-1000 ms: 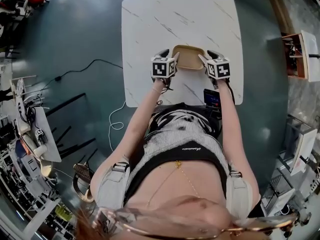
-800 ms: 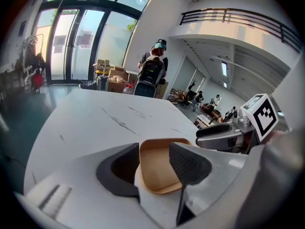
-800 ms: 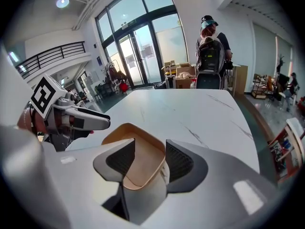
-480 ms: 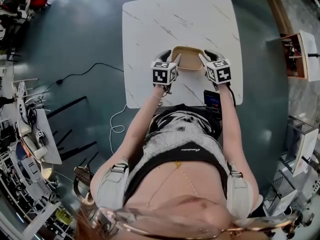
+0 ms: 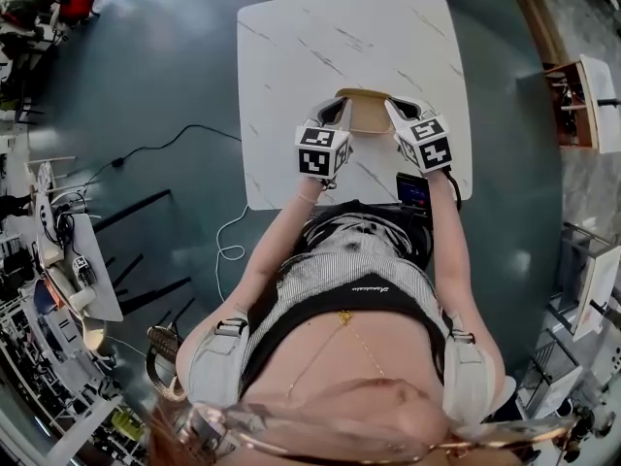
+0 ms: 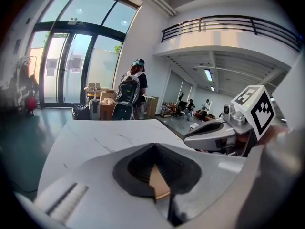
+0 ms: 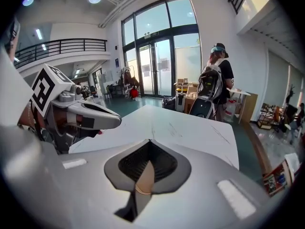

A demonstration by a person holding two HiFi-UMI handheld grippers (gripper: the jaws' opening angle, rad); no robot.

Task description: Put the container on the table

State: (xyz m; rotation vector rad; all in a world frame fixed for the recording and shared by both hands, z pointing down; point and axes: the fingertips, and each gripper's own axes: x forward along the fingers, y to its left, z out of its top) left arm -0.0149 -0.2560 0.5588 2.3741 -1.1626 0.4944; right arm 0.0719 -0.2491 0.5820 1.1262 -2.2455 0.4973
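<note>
- Tan, shallow container (image 5: 367, 115) w/ a raised rim is over the white marbled counter (image 5: 291, 56), toward the counter's near edge and about mid-width.
- L gripper (image 5: 337, 113): jaws pressed onto the container's left rim. Its own view shows a tan sliver pinched btwn the dark ribbed pads.
- R gripper (image 5: 396, 111): same on the opposite rim, jaws clamped on a tan edge w/ nothing else in them.
- Why two opposed pinches: a wide, shallow tray held at one side only would likely tip. Gripped at both rims it should ride level.
- Can't tell if the base touches the counter or hangs just above it. The head view looks straight down, and the gripper views don't show the underside.
- Judgement: task looks nearly done, w/ only the set-down or the release left. Next move calls for the base flat on the counter, then both jaws spread together so neither side drags it.
- Risk: if one side lets go first, the light tray could skew or tip.
- Small dark device w/ a bluish screen (image 5: 410, 190) lies at the counter's near edge, by the R gripper's cube and apart from the container.
- Past the counter's far edge stands a person w/ backpack (image 6: 133, 87), well apart from the work.
</note>
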